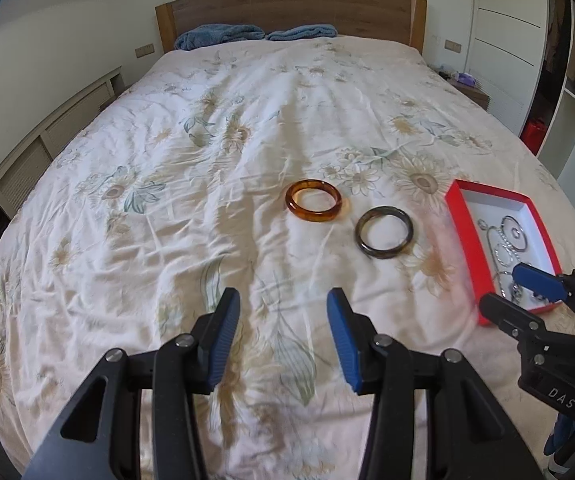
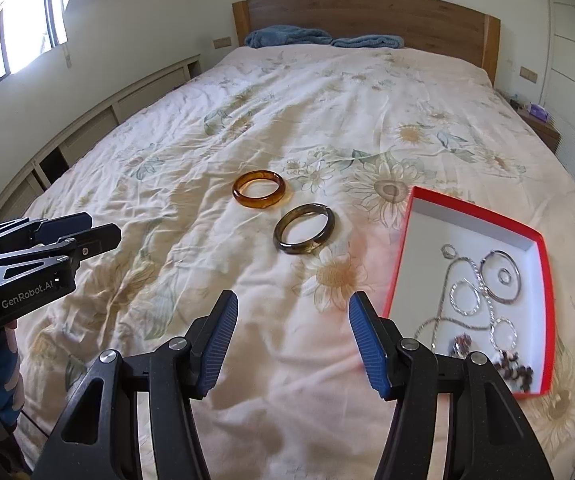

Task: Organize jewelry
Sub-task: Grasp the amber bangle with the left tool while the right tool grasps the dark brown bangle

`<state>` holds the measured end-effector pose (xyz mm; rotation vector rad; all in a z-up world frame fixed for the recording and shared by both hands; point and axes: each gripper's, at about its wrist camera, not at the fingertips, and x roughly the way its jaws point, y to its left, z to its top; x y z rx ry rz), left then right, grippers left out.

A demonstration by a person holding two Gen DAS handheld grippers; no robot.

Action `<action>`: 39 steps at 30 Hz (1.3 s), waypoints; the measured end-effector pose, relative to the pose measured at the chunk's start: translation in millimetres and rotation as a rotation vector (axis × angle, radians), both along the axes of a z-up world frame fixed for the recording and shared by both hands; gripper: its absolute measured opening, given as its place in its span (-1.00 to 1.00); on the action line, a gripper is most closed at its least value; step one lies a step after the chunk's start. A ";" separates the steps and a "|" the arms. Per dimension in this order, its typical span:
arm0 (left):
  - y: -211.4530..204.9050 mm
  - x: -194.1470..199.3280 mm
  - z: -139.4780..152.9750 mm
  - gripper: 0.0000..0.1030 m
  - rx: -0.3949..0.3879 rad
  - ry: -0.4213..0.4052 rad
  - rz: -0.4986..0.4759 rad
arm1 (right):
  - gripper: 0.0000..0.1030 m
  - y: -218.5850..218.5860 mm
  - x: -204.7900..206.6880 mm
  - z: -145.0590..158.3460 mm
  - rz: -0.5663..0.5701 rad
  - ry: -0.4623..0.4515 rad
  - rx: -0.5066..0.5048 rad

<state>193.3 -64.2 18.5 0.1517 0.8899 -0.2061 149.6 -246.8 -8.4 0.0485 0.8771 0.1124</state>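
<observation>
On the floral bedspread (image 2: pixel 167 184), the left gripper (image 1: pixel 283 300) gapes empty. Ahead lie an amber translucent bangle (image 2: pixel 259 189), then a dark brown bangle (image 2: pixel 304 228). The right gripper (image 2: pixel 293 304) gapes empty beside the red box (image 2: pixel 543 280) holding silver hoops (image 2: pixel 501 276) and perhaps beads.

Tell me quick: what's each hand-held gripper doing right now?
Left hand-held gripper: open, holding nothing, above the bedspread.
Right hand-held gripper: open, holding nothing, beside the red box.
</observation>
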 end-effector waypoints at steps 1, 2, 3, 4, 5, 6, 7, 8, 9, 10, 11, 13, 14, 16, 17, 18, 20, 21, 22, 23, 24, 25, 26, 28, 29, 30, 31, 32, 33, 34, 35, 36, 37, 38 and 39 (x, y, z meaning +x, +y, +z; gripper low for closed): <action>-0.9 5.7 -3.0 -0.16 0.002 0.004 0.001 | 0.12 -0.3 6.4 -2.9 0.002 0.004 -0.001; -1.3 9.0 -5.1 -0.16 0.003 0.006 0.002 | 0.12 -0.5 11.1 -5.2 0.005 0.006 -0.002; -2.0 13.6 -8.0 -0.16 0.005 0.009 0.004 | 0.12 -0.7 14.4 -6.7 0.007 0.007 -0.004; -2.4 18.1 -11.1 -0.16 0.006 0.014 0.004 | 0.12 -0.7 18.8 -8.6 0.009 0.009 -0.006; -2.9 22.2 -13.5 -0.16 0.007 0.017 0.004 | 0.12 -0.9 25.0 -11.2 0.013 0.012 -0.008; -4.1 27.1 -17.0 -0.16 0.008 0.022 0.003 | 0.12 -1.3 29.0 -13.3 0.015 0.014 -0.007; -4.8 30.3 -19.2 -0.16 0.010 0.024 0.001 | 0.12 -1.7 32.9 -14.7 0.017 0.016 -0.007; -6.3 35.9 -23.6 -0.16 0.014 0.029 -0.001 | 0.12 -2.3 38.2 -16.7 0.019 0.017 -0.008; -6.7 40.1 -27.1 -0.16 0.016 0.033 -0.001 | 0.12 -2.9 43.6 -18.7 0.020 0.019 -0.008; -6.6 43.7 -30.0 -0.16 0.016 0.037 0.000 | 0.12 -3.2 47.4 -20.2 0.021 0.020 -0.008; -6.6 48.9 -34.1 -0.16 0.011 0.045 0.001 | 0.12 -4.0 53.6 -22.5 0.022 0.023 -0.008; -5.2 58.5 -40.8 -0.16 -0.007 0.059 0.006 | 0.12 -6.5 63.1 -25.9 0.023 0.030 -0.005; -3.8 65.7 -45.8 -0.16 -0.018 0.068 0.012 | 0.12 -7.4 68.2 -28.1 0.023 0.036 -0.002; -1.7 75.9 -52.8 -0.16 -0.041 0.082 0.017 | 0.12 -7.7 77.8 -31.7 0.027 0.046 -0.001; 0.1 82.7 -57.3 -0.16 -0.058 0.092 0.022 | 0.10 -8.8 85.5 -34.4 0.031 0.054 0.005; 1.7 90.0 -61.8 -0.16 -0.075 0.101 0.026 | 0.07 -9.5 92.1 -36.7 0.034 0.062 0.008; 3.6 103.7 -68.5 -0.16 -0.118 0.119 0.030 | 0.01 -10.0 105.1 -41.7 0.036 0.079 0.010; 3.8 110.5 -71.9 -0.16 -0.140 0.130 0.030 | -0.01 -10.3 109.2 -43.9 0.036 0.085 0.014; 3.2 117.1 -75.2 -0.16 -0.159 0.141 0.032 | -0.02 -12.3 117.7 -47.0 0.034 0.097 0.022; 2.4 121.9 -77.6 -0.16 -0.172 0.148 0.033 | -0.04 -13.9 124.2 -49.7 0.031 0.107 0.026; 1.4 128.8 -81.0 -0.16 -0.189 0.155 0.036 | -0.05 -14.5 128.2 -51.6 0.030 0.113 0.027; 0.7 133.9 -83.2 -0.16 -0.200 0.160 0.038 | -0.07 -15.7 135.6 -54.5 0.028 0.123 0.024; -0.3 140.1 -86.0 -0.16 -0.217 0.166 0.043 | -0.10 -16.0 140.1 -56.6 0.027 0.130 0.023; -2.4 150.7 -90.2 -0.16 -0.243 0.177 0.047 | -0.14 -17.3 149.6 -61.7 0.025 0.151 0.025; -4.9 157.4 -93.4 -0.16 -0.248 0.181 0.051 | -0.17 -17.3 156.1 -65.4 0.022 0.164 0.021; -7.0 162.3 -95.6 -0.16 -0.247 0.182 0.054 | -0.21 -17.5 160.3 -68.1 0.020 0.173 0.018; -8.9 167.3 -98.4 -0.16 -0.246 0.186 0.056 | -0.23 -17.9 165.1 -71.5 0.017 0.185 0.016; -10.4 171.5 -100.8 -0.16 -0.243 0.191 0.059 | -0.26 -18.1 169.3 -75.1 0.013 0.195 0.015; -11.9 175.6 -103.9 -0.16 -0.240 0.196 0.062 | -0.30 -18.2 173.0 -78.7 0.009 0.208 0.010; -14.1 180.8 -107.6 -0.16 -0.242 0.202 0.062 | -0.32 -19.2 176.0 -81.3 0.007 0.217 0.007; -15.8 184.5 -110.6 -0.16 -0.240 0.206 0.062 | -0.34 -19.3 179.5 -85.4 0.002 0.228 0.000; -17.2 187.7 -113.6 -0.16 -0.234 0.211 0.062 | -0.35 -19.2 181.6 -87.9 0.001 0.236 -0.006; -19.4 191.4 -117.5 -0.16 -0.227 0.220 0.062 | -0.38 -19.4 183.0 -89.1 0.001 0.241 -0.011; -21.9 196.3 -124.2 -0.16 -0.221 0.242 0.062 | -0.42 -18.9 184.9 -91.6 0.003 0.247 -0.020; -22.5 199.9 -128.8 -0.16 -0.221 0.256 0.064 | -0.44 -18.7 187.0 -93.9 0.005 0.255 -0.027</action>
